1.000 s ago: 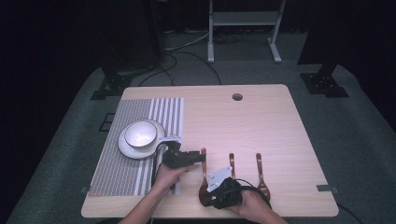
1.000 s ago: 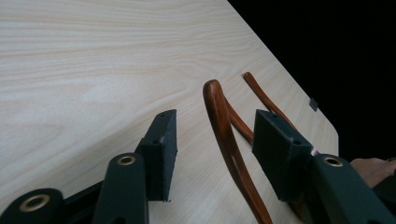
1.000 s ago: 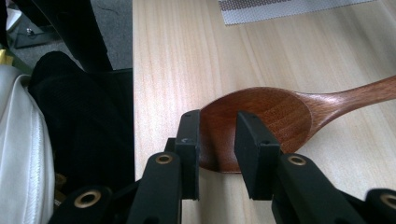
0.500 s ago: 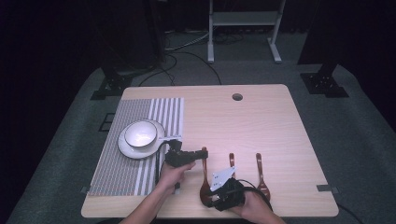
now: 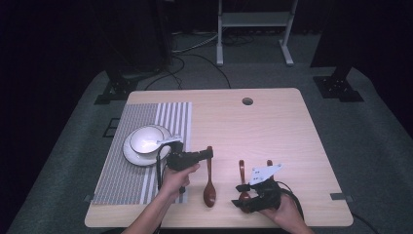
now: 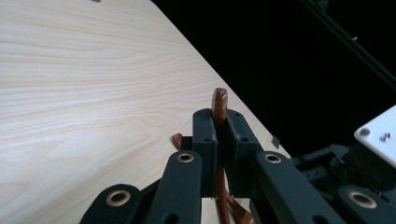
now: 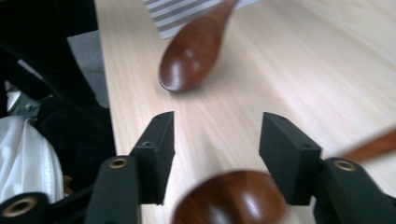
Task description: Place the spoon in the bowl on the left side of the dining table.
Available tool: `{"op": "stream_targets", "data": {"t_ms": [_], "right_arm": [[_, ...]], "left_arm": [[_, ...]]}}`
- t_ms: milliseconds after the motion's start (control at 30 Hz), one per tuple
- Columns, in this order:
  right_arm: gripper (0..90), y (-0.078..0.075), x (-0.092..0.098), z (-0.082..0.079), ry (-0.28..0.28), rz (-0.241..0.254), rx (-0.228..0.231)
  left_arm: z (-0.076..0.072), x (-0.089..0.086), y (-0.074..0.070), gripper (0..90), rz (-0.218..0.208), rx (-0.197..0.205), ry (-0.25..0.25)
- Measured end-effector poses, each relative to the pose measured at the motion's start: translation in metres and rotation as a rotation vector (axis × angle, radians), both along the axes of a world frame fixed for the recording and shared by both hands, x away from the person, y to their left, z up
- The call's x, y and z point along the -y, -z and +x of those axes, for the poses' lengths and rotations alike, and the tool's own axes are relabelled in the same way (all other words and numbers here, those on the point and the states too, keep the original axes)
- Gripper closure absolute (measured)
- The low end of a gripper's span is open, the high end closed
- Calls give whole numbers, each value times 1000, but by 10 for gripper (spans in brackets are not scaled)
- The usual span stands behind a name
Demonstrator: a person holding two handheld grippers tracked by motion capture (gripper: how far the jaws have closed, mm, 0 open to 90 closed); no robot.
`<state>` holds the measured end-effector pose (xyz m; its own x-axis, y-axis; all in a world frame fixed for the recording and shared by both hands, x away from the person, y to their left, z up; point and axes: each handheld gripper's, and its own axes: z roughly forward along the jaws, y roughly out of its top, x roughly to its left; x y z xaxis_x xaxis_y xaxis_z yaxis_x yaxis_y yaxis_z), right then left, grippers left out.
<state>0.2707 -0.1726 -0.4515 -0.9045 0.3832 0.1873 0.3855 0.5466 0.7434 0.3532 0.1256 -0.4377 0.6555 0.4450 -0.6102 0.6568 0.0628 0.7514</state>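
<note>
Near the worktop's (image 5: 272,126) front edge, my left hand-held gripper (image 6: 218,135) clamps a stiff, glossy, likely slippery spoon (image 5: 209,181) near its handle tip, while my right hand-held gripper (image 7: 215,149) hovers wide over another spoon (image 7: 233,198).

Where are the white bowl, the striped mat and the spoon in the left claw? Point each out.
white bowl (image 5: 144,140): high view, inner hollow.
striped mat (image 5: 127,179): high view, bare stripes below the saucer.
spoon in the left claw (image 5: 209,193): high view, its bowl end.

A light wooden table (image 5: 272,126) stands on grey carpet (image 5: 370,122) in a dark room.
</note>
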Motion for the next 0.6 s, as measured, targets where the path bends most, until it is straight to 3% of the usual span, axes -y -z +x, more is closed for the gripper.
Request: {"op": "stream_targets", "data": {"t_ms": [433, 600], "right_arm": [[389, -6, 50, -3, 138, 27, 5], [379, -4, 67, -7, 182, 49, -3]], "left_arm": [[5, -1, -13, 843, 51, 46, -17], [11, -5, -28, 844, 78, 82, -41]]}}
